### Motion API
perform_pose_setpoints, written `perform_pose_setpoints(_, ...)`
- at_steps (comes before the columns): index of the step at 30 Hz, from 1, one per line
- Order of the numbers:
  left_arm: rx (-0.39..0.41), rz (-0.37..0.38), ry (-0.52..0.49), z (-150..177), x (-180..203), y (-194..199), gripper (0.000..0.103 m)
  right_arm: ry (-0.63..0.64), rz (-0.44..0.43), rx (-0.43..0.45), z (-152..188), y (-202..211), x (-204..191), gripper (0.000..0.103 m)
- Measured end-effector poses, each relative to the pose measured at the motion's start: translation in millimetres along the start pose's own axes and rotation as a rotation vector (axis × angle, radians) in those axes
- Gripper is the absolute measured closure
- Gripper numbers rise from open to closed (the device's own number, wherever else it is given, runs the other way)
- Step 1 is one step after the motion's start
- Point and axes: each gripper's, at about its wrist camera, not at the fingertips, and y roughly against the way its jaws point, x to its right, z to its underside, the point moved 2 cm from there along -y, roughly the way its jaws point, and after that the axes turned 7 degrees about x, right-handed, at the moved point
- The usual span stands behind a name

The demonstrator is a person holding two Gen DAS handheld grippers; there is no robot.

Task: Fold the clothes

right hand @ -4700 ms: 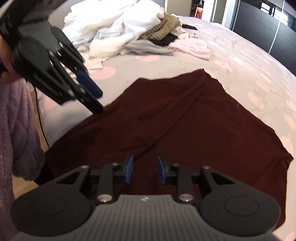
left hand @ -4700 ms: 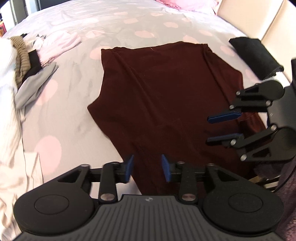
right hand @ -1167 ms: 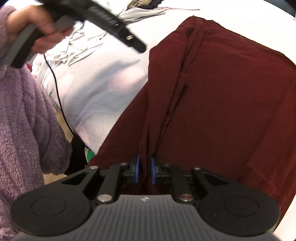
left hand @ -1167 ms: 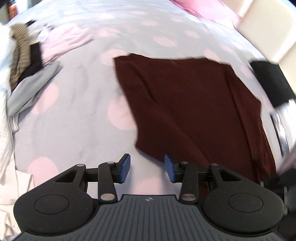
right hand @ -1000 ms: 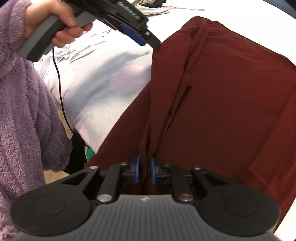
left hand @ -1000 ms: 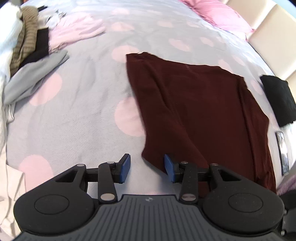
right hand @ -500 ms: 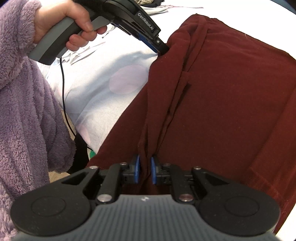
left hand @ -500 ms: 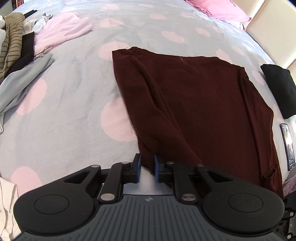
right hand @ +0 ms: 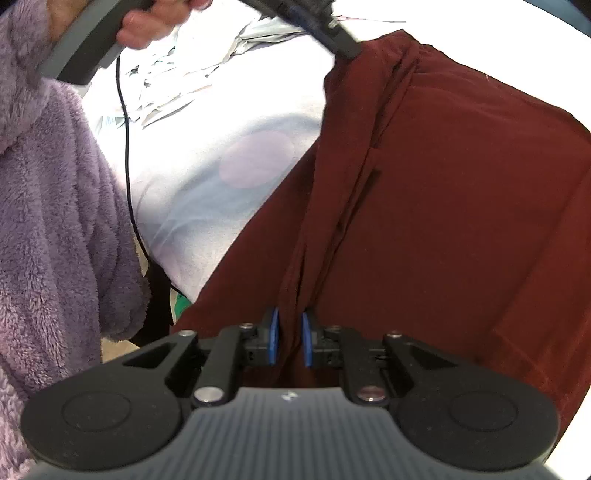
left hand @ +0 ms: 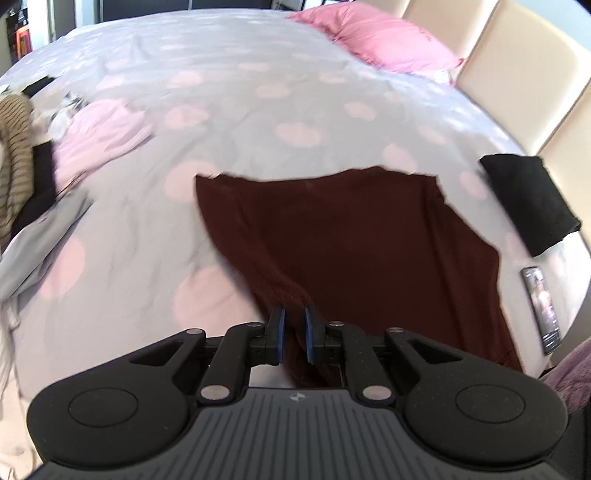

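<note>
The bed [left hand: 229, 85], covered in a grey spread with pink dots, serves as the folding surface, and the dark red garment [left hand: 351, 236] lies spread over its near part with one side hanging off the edge toward the person. It lies there because a wide, flat surface lets the cloth be laid over itself cleanly. A heap of other clothes [left hand: 22, 155] sits well apart on the left, a pink pillow [left hand: 384, 40] lies at the far end, and a folded black garment [left hand: 532, 199] rests near the right edge, just beyond a phone [left hand: 541, 306].

Both tongs pinch the near edge of the red garment at separate spots, so the edge can be carried as one line rather than dragged by a single corner. The left gripper [left hand: 294, 334] is closed on a gathered ridge of the red cloth, and the right gripper [right hand: 289, 341] is likewise clamped on a bunched pleat. In the right view the left tool is held up high by the person's hand [right hand: 162, 18], a purple fleece sleeve [right hand: 55, 221] below it, and the cloth rises with it.

Half a second ago the left gripper was low at the garment's edge; it has since lifted, pulling the cloth taut, and the left view is now blurred with motion. The right gripper's hold looks unchanged.
</note>
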Motion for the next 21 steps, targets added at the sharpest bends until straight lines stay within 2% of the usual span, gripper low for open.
perform_pose_setpoints(9,-0.003,0.089,-0.056,-10,29,-30,0.092,0.002,-0.009,0.0,0,2,-3,0.087)
perform_pose_setpoints(14,0.004,0.122,-0.068,-9,36,-31,0.089,-0.018,-0.028,0.003,1,4,-1,0.088)
perform_pose_setpoints(17,0.009,0.142,-0.075,-8,40,-31,0.089,-0.047,-0.074,0.015,0,7,0,0.089)
perform_pose_setpoints(21,-0.021,0.117,-0.078,-2,40,-35,0.089,-0.073,-0.162,0.024,-1,8,0,0.089)
